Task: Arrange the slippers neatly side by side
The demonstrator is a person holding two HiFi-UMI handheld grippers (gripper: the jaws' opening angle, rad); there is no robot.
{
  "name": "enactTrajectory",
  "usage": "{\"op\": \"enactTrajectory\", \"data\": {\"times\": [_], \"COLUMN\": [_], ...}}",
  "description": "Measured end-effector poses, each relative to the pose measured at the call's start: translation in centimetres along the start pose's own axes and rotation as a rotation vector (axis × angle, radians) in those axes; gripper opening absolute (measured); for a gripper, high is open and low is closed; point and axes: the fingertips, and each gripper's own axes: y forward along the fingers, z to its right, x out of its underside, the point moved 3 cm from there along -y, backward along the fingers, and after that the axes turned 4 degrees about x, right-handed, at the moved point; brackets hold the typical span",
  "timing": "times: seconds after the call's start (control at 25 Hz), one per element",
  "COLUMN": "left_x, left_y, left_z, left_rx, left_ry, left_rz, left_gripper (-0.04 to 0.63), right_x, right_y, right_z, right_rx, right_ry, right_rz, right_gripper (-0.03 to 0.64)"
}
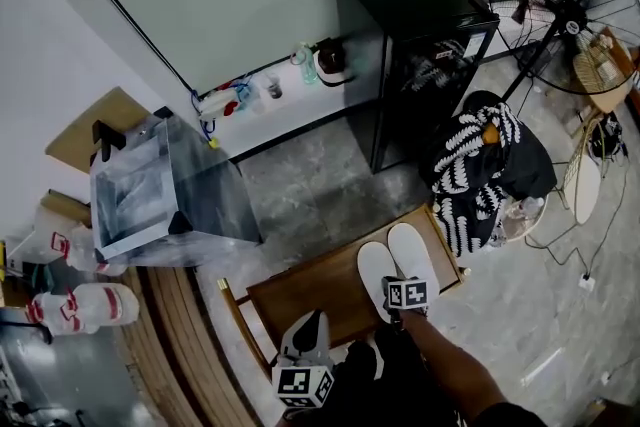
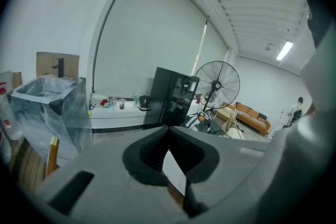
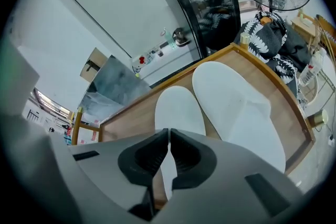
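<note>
Two white slippers lie side by side, toes away from me, on a low wooden table [image 1: 300, 293]. The left slipper [image 1: 376, 267] [image 3: 178, 106] is shorter in view; the right slipper [image 1: 413, 251] [image 3: 239, 110] sits a little farther forward. My right gripper [image 1: 402, 286] [image 3: 169, 132] is shut, its tips over the heel end of the left slipper, and I cannot tell whether they touch it. My left gripper [image 1: 313, 318] [image 2: 168, 131] is shut and holds nothing, raised near the table's front left, away from both slippers.
The table [image 3: 128, 113] has a raised wooden rim. Behind it stand a black cabinet [image 1: 415, 45], a floor fan [image 1: 560, 10] and a black-and-white patterned bundle [image 1: 480, 165]. A plastic-wrapped box [image 1: 165, 190] and white jugs [image 1: 85, 305] are at the left.
</note>
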Motion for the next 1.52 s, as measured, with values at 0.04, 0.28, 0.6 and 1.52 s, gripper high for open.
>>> {"op": "enactTrajectory", "data": {"times": [0.04,0.28,0.6,1.52], "left_x": [0.1,0.7,0.7,-1.2], "left_y": [0.0,0.1,0.2,-3.2], "left_z": [-0.1,-0.5,-0.7,0.5], "left_rx": [-0.003,-0.02,-0.037,-0.053], "left_ry": [-0.003,-0.009,-0.02,-0.018], "left_rz": [-0.002,-0.012,-0.012,0.078], "left_gripper": [0.017,0.017,0.017,0.017], "right_x": [0.0,-0.6,-0.9,-2.3], "right_y": [0.2,0.8,1.1,-4.5], "right_z": [0.0,-0.2,0.0,-2.7], "right_rx": [-0.002,-0.008,-0.01,0.001], "right_ry": [-0.003,-0.03,-0.058,-0.141], "right_rz": [-0.002,-0.003,-0.015,0.106], "right_gripper": [0.023,0.023,0.023,0.092]}}
